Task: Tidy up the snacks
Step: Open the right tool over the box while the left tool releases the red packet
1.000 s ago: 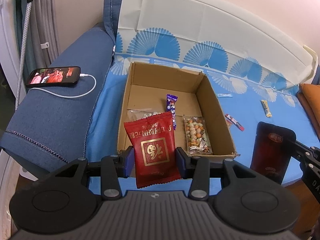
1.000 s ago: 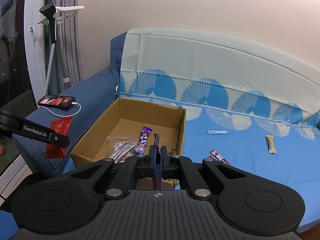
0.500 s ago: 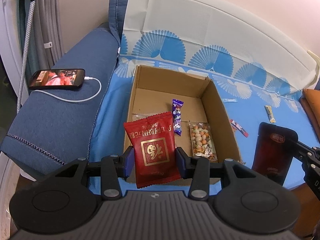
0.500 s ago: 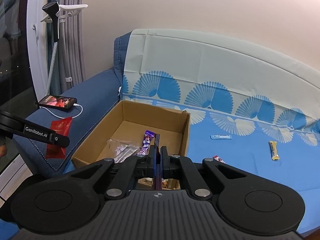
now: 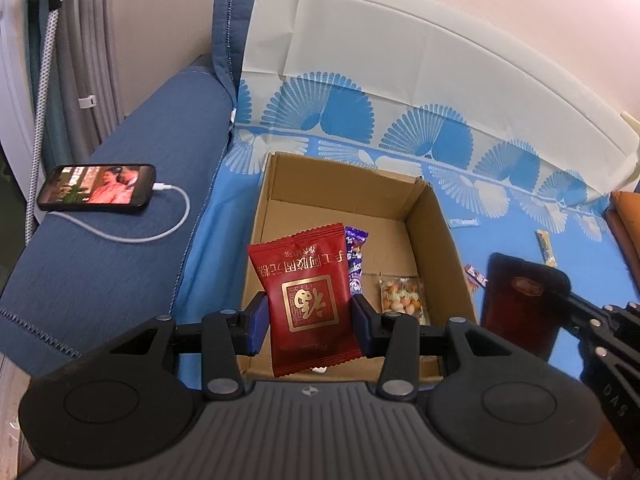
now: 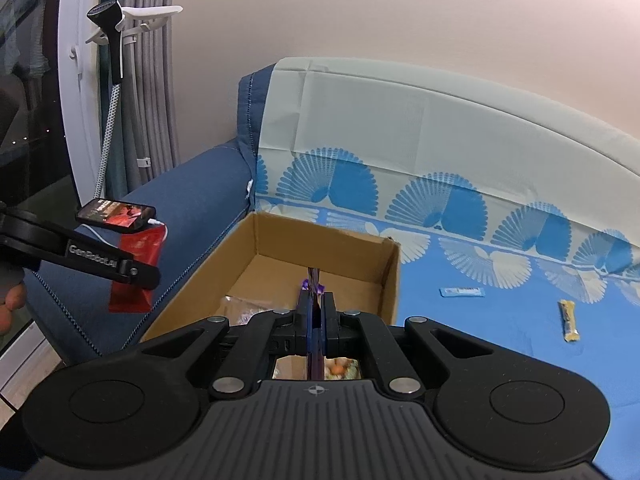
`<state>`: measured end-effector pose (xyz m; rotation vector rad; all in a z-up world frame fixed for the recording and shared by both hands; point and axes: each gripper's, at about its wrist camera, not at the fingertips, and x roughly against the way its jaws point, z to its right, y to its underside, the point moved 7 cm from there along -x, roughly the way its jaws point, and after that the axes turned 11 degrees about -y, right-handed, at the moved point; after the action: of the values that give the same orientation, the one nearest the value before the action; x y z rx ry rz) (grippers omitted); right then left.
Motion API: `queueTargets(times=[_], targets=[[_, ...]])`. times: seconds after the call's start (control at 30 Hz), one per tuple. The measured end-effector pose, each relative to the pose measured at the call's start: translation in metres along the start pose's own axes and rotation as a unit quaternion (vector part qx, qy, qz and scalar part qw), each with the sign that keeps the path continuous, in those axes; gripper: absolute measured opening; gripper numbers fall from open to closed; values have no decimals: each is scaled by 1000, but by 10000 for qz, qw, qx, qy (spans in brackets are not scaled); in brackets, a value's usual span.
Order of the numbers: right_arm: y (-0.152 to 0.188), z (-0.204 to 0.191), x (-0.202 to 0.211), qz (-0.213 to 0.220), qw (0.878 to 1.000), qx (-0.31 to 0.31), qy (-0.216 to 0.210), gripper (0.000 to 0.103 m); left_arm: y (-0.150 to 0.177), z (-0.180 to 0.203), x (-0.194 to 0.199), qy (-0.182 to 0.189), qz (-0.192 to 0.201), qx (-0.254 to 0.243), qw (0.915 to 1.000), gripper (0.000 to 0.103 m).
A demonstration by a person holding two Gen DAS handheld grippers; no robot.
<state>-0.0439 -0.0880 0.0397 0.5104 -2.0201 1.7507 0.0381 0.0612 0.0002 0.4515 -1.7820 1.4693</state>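
My left gripper [image 5: 307, 322] is shut on a red snack packet with gold print [image 5: 308, 296], held upright over the near wall of an open cardboard box [image 5: 436, 236]. My right gripper [image 6: 316, 312] is shut on a dark red pouch [image 5: 520, 304], seen edge-on between its fingers, just right of the box. In the box lie a purple candy wrapper [image 5: 355, 256], a clear bag of mixed nuts [image 5: 402, 296] and a clear packet [image 6: 248, 306]. The left gripper and red packet [image 6: 138, 268] also show in the right wrist view.
The box stands on a blue patterned sofa cover [image 5: 516, 216]. Loose snacks lie on it to the right: a blue stick [image 6: 460, 291], a yellow bar [image 6: 568, 320] and a red bar [image 5: 474, 274]. A charging phone [image 5: 98, 192] rests on the sofa's left armrest.
Both grippers moved forward toward the box, each keeping its packet. The box looks nearer and larger in both views.
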Motion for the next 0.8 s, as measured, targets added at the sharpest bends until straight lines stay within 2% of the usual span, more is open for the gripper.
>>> queueTargets(times=[0.4,0.8], targets=[[-16,11,-60,-157,9996,-100,-235,4,-18,18,-65,-13,-400,-128,9991,48],[-8,24,-118,-511,9974,-254,-444,4,-22,27,-121,-211,-728,-254,9968,49]])
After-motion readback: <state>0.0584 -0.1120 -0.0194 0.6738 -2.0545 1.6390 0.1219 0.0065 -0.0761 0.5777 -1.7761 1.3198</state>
